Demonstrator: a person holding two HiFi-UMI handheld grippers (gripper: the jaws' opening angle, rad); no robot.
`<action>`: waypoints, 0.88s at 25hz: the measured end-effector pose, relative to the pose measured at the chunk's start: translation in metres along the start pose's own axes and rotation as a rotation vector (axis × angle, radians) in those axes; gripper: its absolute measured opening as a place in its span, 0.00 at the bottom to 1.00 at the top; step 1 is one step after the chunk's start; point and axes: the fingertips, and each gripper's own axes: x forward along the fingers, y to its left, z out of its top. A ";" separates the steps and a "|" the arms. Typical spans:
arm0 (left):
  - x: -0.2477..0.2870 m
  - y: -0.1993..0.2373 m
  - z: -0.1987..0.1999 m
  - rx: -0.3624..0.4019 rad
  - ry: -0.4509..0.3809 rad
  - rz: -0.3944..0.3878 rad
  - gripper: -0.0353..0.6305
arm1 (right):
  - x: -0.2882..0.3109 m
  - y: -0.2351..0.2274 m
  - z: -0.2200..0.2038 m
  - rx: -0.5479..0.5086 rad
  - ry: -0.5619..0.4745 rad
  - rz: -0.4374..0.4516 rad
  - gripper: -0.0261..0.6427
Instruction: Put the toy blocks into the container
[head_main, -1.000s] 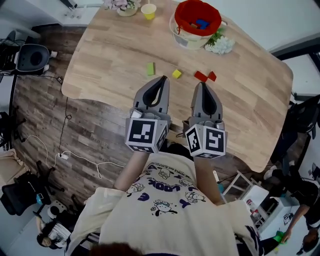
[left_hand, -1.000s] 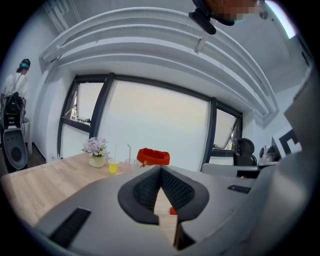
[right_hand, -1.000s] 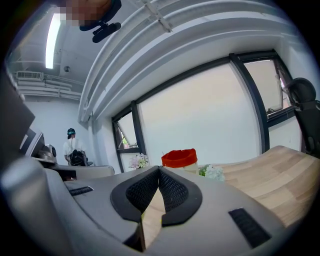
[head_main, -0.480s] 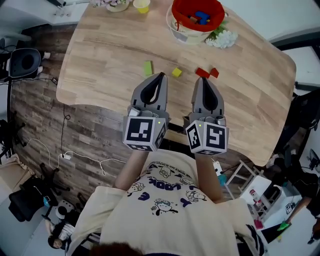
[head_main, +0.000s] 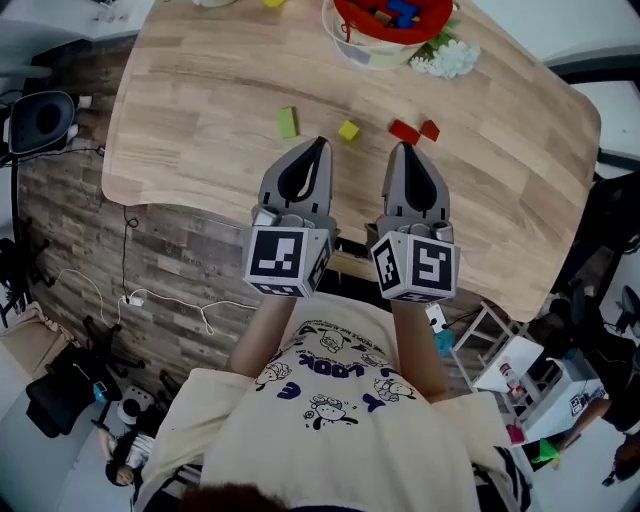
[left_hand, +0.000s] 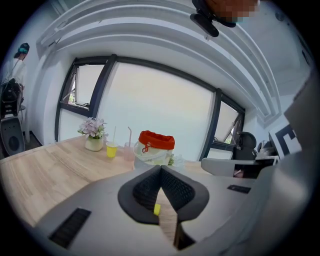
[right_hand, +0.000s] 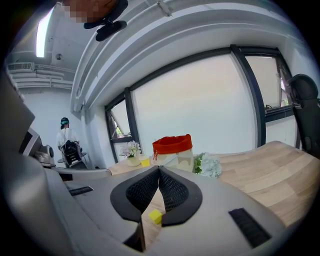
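Wooden planks form the rounded table (head_main: 200, 90). Small toy blocks are spread in a row near its near edge: a green block (head_main: 288, 122), a yellow cube (head_main: 348, 131) and two red pieces (head_main: 404, 131). A red-lined container (head_main: 365, 55) is set at the far edge. The grey left gripper (head_main: 318, 148) and right gripper (head_main: 405, 150) are held shut, with nothing gripped

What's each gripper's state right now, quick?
Left gripper: closed, holding nothing.
Right gripper: closed, holding nothing.
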 end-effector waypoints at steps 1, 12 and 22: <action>0.002 0.001 -0.002 -0.002 0.006 0.004 0.09 | 0.002 0.000 -0.001 -0.002 0.005 0.008 0.03; 0.019 0.009 -0.020 -0.029 0.054 0.046 0.09 | 0.028 0.008 -0.031 -0.010 0.104 0.099 0.04; 0.030 0.021 -0.041 -0.061 0.104 0.080 0.09 | 0.048 0.012 -0.056 0.002 0.161 0.156 0.07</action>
